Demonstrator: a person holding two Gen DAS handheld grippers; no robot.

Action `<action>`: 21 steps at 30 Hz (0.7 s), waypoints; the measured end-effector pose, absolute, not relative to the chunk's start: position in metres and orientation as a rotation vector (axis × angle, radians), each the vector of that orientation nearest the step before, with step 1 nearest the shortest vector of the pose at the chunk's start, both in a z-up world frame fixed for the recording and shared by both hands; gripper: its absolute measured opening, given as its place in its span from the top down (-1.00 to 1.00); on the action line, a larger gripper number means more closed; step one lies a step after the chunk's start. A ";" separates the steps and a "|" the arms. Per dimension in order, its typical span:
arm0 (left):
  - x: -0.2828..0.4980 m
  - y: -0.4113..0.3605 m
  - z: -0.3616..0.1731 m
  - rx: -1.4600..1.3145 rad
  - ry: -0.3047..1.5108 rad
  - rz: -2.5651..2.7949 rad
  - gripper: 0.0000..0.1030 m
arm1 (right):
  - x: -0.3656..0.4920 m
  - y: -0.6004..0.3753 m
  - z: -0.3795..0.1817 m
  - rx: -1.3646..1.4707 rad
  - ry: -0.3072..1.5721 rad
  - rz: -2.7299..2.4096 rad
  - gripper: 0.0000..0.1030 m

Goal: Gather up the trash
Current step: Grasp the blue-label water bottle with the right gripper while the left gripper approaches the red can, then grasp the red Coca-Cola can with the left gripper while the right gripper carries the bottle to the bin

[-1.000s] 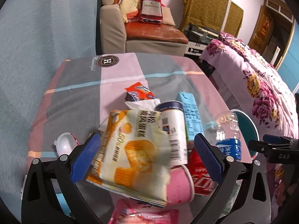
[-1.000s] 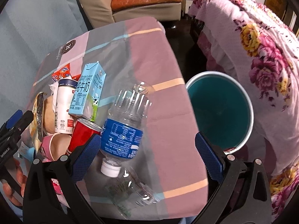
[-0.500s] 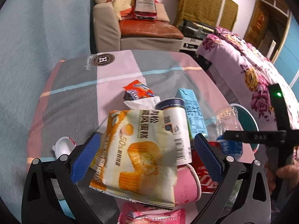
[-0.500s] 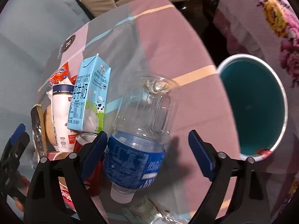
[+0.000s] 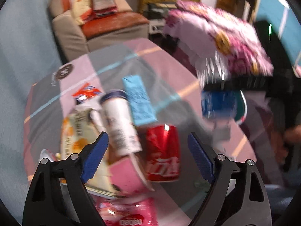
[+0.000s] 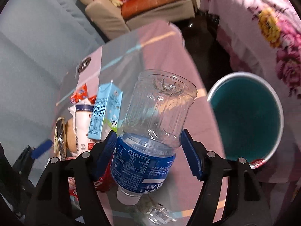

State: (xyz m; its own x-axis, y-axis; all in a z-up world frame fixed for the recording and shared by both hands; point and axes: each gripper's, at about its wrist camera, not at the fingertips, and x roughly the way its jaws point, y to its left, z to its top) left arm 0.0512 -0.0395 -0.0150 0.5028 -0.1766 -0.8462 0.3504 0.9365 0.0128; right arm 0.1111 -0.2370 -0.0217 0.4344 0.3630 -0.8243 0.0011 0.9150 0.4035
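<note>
My right gripper (image 6: 150,151) is shut on a clear plastic bottle (image 6: 160,111) with a blue label, cap towards me, held off the table (image 6: 163,45). In the blurred left wrist view the same bottle (image 5: 218,103) hangs at the right. A red cola can (image 5: 162,150) lies between the wide jaws of my left gripper (image 5: 147,150). Those jaws are closing and the pads are clear of the can. Left of the can lie a white drink bottle (image 5: 120,122), a blue milk carton (image 5: 139,101) and a yellow snack bag (image 5: 79,137).
A teal bin (image 6: 244,116) with a pale rim stands on the floor off the table's right edge, beside a floral-covered bed (image 6: 263,18). A pink cup (image 5: 128,175) and a pink packet (image 5: 131,216) lie near me. An armchair (image 6: 150,3) stands beyond the table.
The right gripper closed on the bottle and lifted it off the table. The left gripper swung right from the snack bag to the red can, with its jaws a little narrower.
</note>
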 end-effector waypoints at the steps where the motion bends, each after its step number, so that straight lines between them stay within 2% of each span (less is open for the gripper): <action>1: 0.051 -0.047 -0.023 0.219 1.016 -0.323 -0.68 | 0.109 -0.242 -0.019 0.376 1.096 0.226 -0.30; 4: 0.055 -0.060 -0.047 0.265 1.085 -0.310 -0.65 | 0.100 -0.257 -0.014 0.389 1.076 0.218 -0.30; 5: 0.056 -0.062 -0.053 0.272 1.104 -0.310 -0.52 | 0.098 -0.261 -0.013 0.389 1.072 0.216 -0.30; 7: 0.059 -0.065 -0.064 0.294 1.134 -0.292 -0.42 | 0.094 -0.268 -0.015 0.397 1.068 0.214 -0.30; 16: 0.065 -0.080 -0.093 0.377 1.181 -0.247 -0.41 | 0.081 -0.295 -0.030 0.450 1.061 0.217 -0.30; 17: 0.066 -0.079 -0.093 0.367 1.181 -0.239 -0.32 | 0.080 -0.298 -0.031 0.453 1.058 0.216 -0.30; 19: 0.067 -0.078 -0.090 0.371 1.173 -0.218 0.10 | 0.077 -0.302 -0.033 0.460 1.052 0.215 -0.30; 21: 0.067 -0.077 -0.081 0.335 1.162 -0.222 0.11 | 0.074 -0.308 -0.034 0.471 1.043 0.214 -0.30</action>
